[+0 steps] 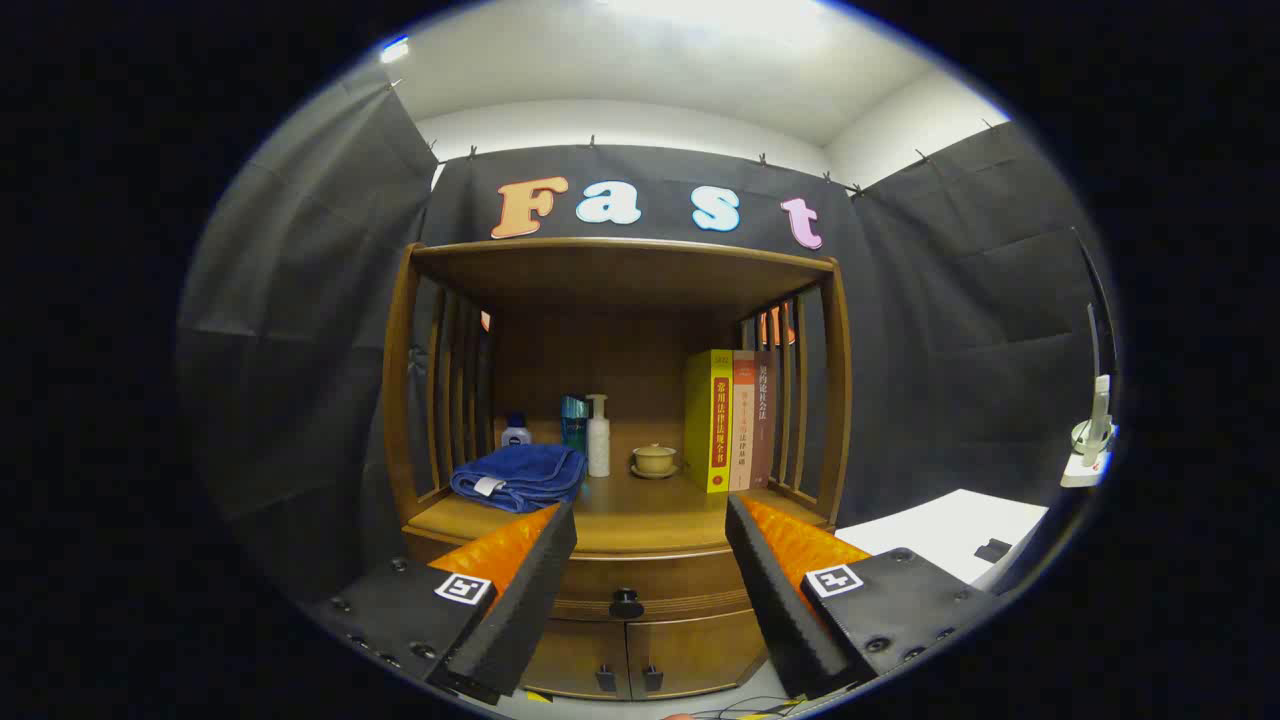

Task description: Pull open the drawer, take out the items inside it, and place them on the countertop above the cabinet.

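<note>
Cabinet (620,590) dead ahead at 12 o'clock, drawer knob (626,604) between the spread gripper (650,525) fingers. On the countertop (650,520): towel (520,477) at 11, bottles (598,435) behind it, cup (655,460) at 12, books (730,420) at 1

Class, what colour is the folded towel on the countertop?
Blue towel, clearest in the gripper view.

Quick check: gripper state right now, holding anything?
Gripper: open, holding nothing; fingers spread apart either side of the drawer knob, short of it, drawer shut.
</note>
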### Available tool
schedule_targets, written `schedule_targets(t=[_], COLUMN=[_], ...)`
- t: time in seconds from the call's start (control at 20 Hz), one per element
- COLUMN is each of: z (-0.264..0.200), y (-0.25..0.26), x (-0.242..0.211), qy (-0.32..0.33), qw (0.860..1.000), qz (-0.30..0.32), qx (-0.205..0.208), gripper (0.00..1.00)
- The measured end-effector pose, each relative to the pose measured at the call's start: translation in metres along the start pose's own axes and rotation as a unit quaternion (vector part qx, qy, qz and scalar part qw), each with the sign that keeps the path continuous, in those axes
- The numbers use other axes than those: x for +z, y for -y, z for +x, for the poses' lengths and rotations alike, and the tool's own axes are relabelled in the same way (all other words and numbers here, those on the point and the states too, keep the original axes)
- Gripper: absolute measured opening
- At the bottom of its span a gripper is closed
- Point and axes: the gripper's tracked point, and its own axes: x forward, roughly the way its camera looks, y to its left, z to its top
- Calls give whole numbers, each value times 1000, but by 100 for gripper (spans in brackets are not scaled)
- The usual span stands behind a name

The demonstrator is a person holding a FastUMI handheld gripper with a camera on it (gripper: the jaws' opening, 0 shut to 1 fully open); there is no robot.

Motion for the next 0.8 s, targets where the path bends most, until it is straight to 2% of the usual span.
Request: schedule_targets(t=[0.8], z=[-2], y=[-1], x=[4], qy=[7], qw=[1000], qz=[10], qx=[8], gripper=[98])
